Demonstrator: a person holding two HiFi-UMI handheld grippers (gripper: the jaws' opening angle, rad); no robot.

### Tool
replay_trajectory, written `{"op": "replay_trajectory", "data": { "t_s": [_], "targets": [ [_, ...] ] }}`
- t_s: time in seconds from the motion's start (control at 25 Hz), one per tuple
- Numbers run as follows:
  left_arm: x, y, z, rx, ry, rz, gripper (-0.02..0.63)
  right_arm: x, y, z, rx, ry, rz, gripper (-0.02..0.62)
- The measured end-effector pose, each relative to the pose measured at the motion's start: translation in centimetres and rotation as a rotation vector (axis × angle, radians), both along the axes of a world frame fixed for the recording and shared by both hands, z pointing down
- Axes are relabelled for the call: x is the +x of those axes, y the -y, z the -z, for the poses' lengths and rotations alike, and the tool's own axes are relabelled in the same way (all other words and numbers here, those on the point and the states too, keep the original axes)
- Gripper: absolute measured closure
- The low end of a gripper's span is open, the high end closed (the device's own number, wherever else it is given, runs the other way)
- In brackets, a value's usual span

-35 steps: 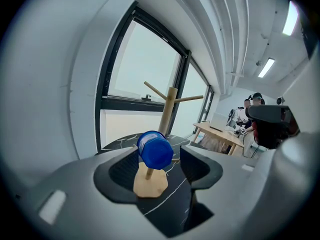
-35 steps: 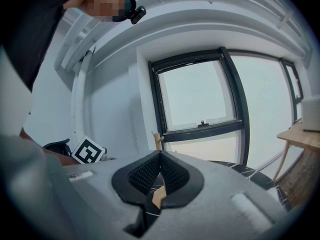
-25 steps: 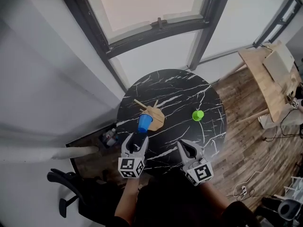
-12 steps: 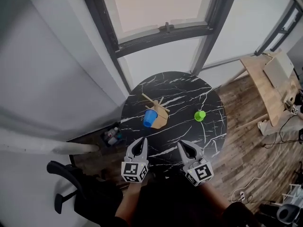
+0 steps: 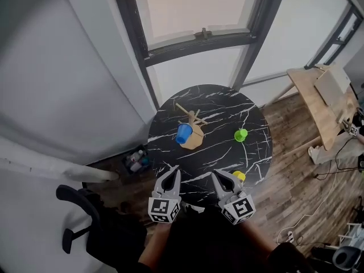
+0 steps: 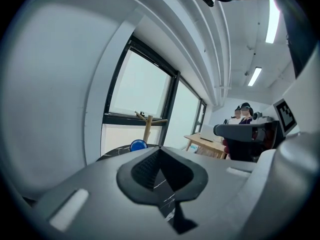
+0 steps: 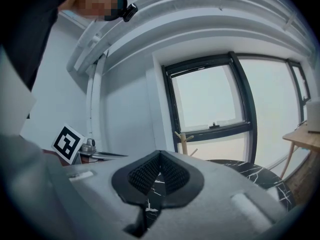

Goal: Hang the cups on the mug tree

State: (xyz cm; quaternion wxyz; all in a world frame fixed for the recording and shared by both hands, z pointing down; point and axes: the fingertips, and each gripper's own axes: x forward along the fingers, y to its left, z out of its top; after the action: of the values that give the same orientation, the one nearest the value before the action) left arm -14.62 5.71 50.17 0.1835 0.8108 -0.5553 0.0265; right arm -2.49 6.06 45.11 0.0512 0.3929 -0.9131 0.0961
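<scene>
- left gripper (image 5: 172, 175): jaws have just been closing, now pressed together with nothing between them; sits at near edge of round black marble-pattern table (image 5: 250, 112).
- right gripper (image 5: 219, 178): jaws pressed together too, empty, alongside the left.
- small blue plastic cup (image 5: 183, 133): right against wooden mug tree (image 5: 194, 123) near table centre; looks hung on a low peg, can't confirm from here.
- small green plastic cup (image 5: 241, 135): upright on table, right of the tree, well apart from it.
- small yellow plastic cup (image 5: 239, 176): at near edge, just beside right gripper, partly hidden by it.
- handling, as a judgement: probably light, stiff, smooth-walled, so prone to slip or tip when nudged; not fragile.
- best hold: pinch across the wall at the rim, one jaw inside and one outside, leaving the handle side free for the peg. Handles too small to make out.
</scene>
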Motion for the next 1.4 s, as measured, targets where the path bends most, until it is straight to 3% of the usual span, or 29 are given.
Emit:
{"op": "replay_trajectory", "data": {
  "t_s": [0.28,0.6,1.12,1.4],
  "targets": [
    [0.9,-3.3,1.6,0.054,0.008,-0.038,0.606,-0.3,-2.7,0.8,0.022,-0.007,-0.012,0.595],
    [3.4,-6.2,2.9,0.087,0.007,-0.135,0.605,1.6,-5.3,1.5,0.031,-0.028,-0.091,0.595],
    [10.2,-7.1,2.3,0.066,0.003,-0.206,0.606,13.6,-5.3,0.0,0.008,-0.063,-0.272,0.595],
    [15.9,-7.2,2.6,0.061,-0.016,-0.231,0.604,18.5,-6.3,-1.4,-0.005,-0.098,-0.27,0.595]
  ]
}}
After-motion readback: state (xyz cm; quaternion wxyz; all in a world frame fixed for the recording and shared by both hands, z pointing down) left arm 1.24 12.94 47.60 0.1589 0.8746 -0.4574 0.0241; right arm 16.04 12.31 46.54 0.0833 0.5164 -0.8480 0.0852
